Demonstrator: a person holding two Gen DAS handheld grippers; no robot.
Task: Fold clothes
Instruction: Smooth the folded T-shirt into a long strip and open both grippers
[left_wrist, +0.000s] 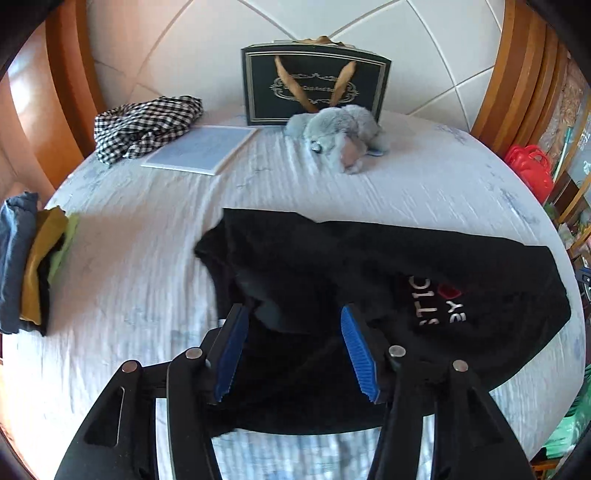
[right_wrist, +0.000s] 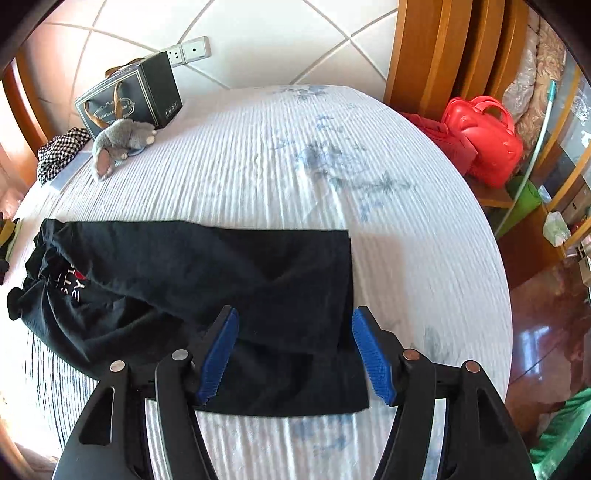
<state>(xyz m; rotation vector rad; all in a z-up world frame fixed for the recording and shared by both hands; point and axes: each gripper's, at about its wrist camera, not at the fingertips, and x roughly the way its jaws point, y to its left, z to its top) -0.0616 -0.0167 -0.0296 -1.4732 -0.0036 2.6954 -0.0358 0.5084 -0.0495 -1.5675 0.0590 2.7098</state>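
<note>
Both the left gripper (left_wrist: 295, 314) and the right gripper (right_wrist: 293, 317) stand open above the black shirt (right_wrist: 221, 266), gripping nothing. The shirt lies half-folded on the bed (right_wrist: 295, 155). It looks light, soft and limp; grasp it at hem corners.

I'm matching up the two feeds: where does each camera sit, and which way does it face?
Left wrist: on the left gripper, looking down at the black T-shirt's printed end; open jaws show.
Right wrist: on the right gripper, over its plain end; open jaws show.
Shared: shirt, gift bag, plush toy.
</note>
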